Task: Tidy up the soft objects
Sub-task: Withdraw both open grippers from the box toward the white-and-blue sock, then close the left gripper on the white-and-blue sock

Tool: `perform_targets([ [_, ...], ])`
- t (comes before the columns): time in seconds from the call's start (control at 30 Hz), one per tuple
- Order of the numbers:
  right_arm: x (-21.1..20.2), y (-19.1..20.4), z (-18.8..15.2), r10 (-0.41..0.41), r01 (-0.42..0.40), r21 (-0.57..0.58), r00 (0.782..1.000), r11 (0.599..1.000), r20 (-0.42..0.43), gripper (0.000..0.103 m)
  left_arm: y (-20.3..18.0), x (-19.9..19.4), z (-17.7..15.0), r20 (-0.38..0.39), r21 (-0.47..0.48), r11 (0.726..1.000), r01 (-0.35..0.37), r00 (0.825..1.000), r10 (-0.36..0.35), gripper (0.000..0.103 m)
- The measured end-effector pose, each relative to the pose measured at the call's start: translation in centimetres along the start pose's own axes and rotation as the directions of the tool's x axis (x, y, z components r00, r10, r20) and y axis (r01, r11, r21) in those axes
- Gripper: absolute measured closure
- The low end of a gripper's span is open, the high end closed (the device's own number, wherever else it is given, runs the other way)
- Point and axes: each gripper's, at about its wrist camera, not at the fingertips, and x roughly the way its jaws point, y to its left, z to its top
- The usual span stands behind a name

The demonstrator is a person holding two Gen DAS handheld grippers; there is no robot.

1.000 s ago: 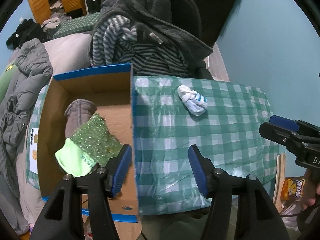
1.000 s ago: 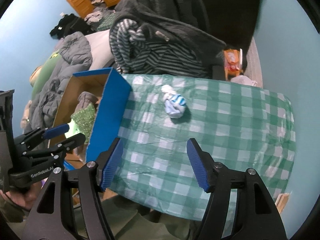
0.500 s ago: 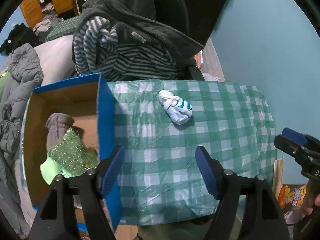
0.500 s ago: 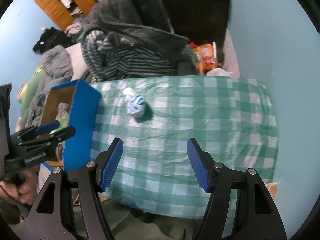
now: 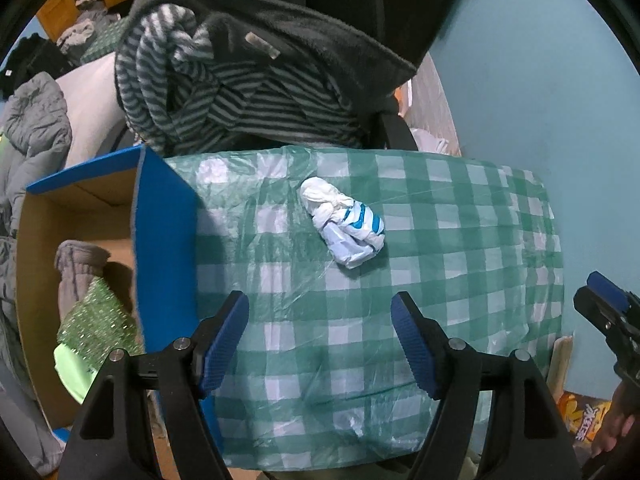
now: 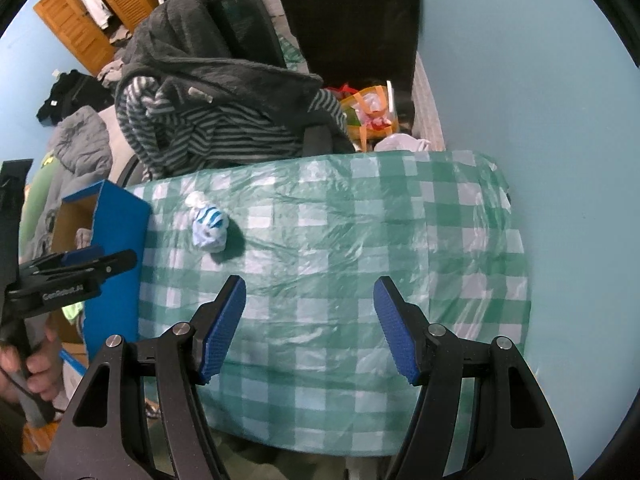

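A balled white sock with blue stripes [image 5: 345,226] lies on the green checked tablecloth [image 5: 440,240]; it also shows in the right wrist view [image 6: 208,226]. My left gripper [image 5: 320,344] is open and empty, above the cloth a little short of the sock. My right gripper [image 6: 310,324] is open and empty over the middle of the table, right of the sock. A blue cardboard box [image 5: 160,248] at the table's left holds a grey sock [image 5: 76,264] and a green sparkly item [image 5: 96,320].
A chair draped with a dark fleece and striped clothes [image 5: 248,92] stands behind the table. A blue wall [image 6: 540,100] is on the right. Jackets [image 5: 36,120] pile up at the left. A snack bag [image 5: 588,420] lies low at the right.
My left gripper has swung right from over the box to over the tablecloth, facing the sock. My right gripper has moved right and back; the sock now sits further left in its view.
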Motion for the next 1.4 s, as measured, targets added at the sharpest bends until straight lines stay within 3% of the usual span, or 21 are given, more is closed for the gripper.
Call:
perform_targets([
  [0.3, 2.3, -1.1, 0.5, -0.008, 0.008, 0.005, 1.000, 1.000, -0.030, 0.037, -1.7, 4.3, 2.7, -0.072, -0.008, 0.999, -0.037, 0.997, 0.036, 0.028],
  [0.63, 5.5, -2.6, 1.5, -0.019, 0.019, 0.001, 0.998, 1.000, -0.059, 0.037, -2.3, 7.8, 4.8, -0.141, -0.088, 0.996, -0.020, 0.990, 0.008, 0.028],
  [1.0, 7.1, -3.4, 2.2, -0.020, 0.019, -0.010, 0.997, 1.000, -0.073, 0.037, -2.6, 10.3, 6.1, -0.187, -0.171, 0.985, -0.026, 0.982, -0.007, 0.028],
  [1.23, 7.6, -3.3, 2.4, -0.021, 0.019, -0.025, 0.997, 1.000, -0.079, 0.037, -1.8, 11.1, 6.1, -0.162, -0.257, 0.966, -0.017, 0.986, -0.026, 0.028],
  [1.37, 7.6, -3.3, 2.4, -0.019, 0.017, -0.027, 0.997, 0.999, -0.077, 0.037, -1.9, 11.0, 6.4, -0.146, -0.230, 0.973, -0.026, 0.989, -0.008, 0.045],
  [1.4, 7.6, -3.3, 2.4, -0.018, 0.016, -0.027, 0.997, 0.999, -0.076, 0.037, -1.9, 11.0, 6.4, -0.149, -0.223, 0.974, -0.031, 0.989, -0.002, 0.045],
])
